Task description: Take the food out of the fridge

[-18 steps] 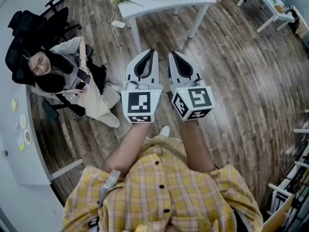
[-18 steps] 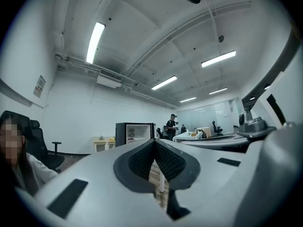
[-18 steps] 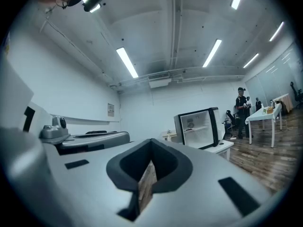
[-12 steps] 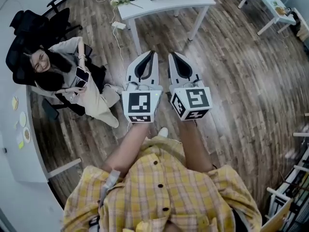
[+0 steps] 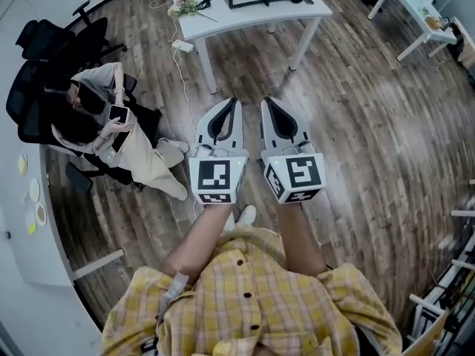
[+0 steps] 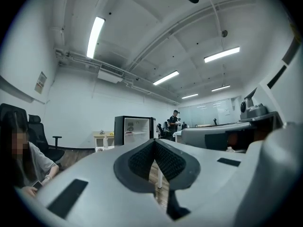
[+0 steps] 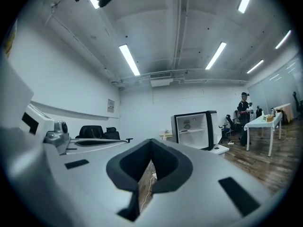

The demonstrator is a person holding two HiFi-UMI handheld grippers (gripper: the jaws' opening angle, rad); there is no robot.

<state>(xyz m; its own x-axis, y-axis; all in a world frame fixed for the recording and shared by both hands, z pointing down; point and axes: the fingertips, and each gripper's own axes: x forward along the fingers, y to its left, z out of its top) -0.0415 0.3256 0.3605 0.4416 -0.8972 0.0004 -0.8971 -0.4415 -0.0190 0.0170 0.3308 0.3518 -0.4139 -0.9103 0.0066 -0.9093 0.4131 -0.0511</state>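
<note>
Scanning left to right: seated person (image 5: pixel 96 124) with a phone (image 5: pixel 117 114) on an office chair (image 5: pixel 44 58), far left of head view. Next, left hand-held gripper (image 5: pixel 233 102) held level over the wood floor (image 5: pixel 371 139), jaws closed tip to tip, nothing between them. Just beside it and parallel, right hand-held gripper (image 5: pixel 265 102), jaws likewise closed and empty. Beyond both tips stands a white worktop (image 5: pixel 252 10). Target fridge (image 6: pixel 134 130) sits across the room by the far wall, well apart from both grippers (black casing, white interior and a shelf showing). Same fridge (image 7: pixel 196 129) lands right of centre in the right gripper view. Any food inside is too small to make out. Further right, standing person (image 7: pixel 244 107) by a second worktop (image 7: pixel 267 121).
</note>
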